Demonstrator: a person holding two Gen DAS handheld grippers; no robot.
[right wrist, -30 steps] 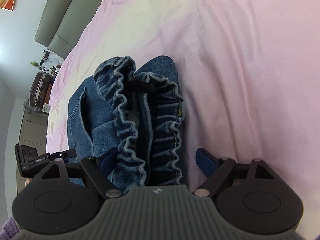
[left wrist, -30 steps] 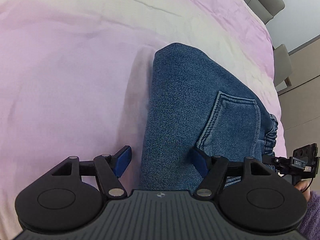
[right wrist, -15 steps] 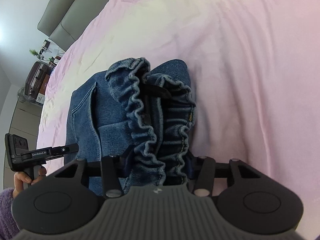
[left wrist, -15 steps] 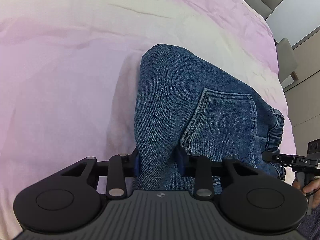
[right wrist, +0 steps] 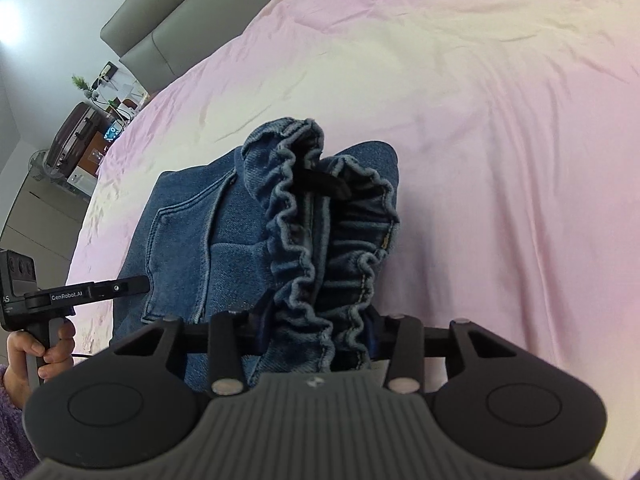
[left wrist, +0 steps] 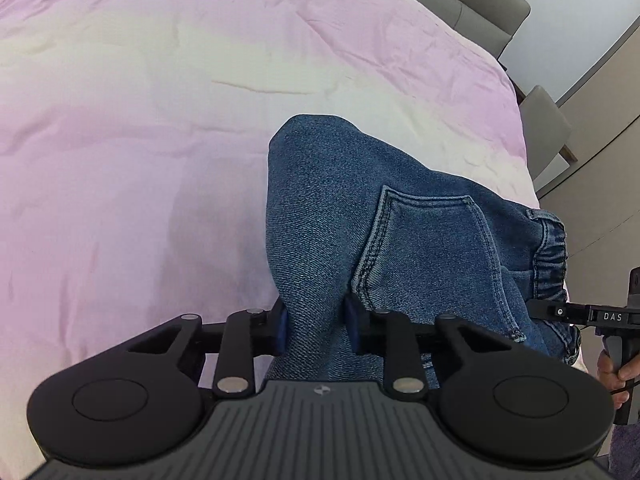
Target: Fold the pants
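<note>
Blue denim pants (left wrist: 360, 216), bunched, patch pocket up, on pink bed sheet (left wrist: 140, 140). Left gripper (left wrist: 316, 326) closing on folded edge; right gripper (right wrist: 316, 334) closing on ruffled elastic waistband (right wrist: 296, 216).

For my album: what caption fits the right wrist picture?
Tongs closing on the jeans' frilly waistband over a pink bed.

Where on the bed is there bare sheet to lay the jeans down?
Bare pink sheet runs from the jeans to the grey headboard, and beyond their elastic waistband in the right view. It is crowded only near both grippers, whose fingers pinch denim.
</note>
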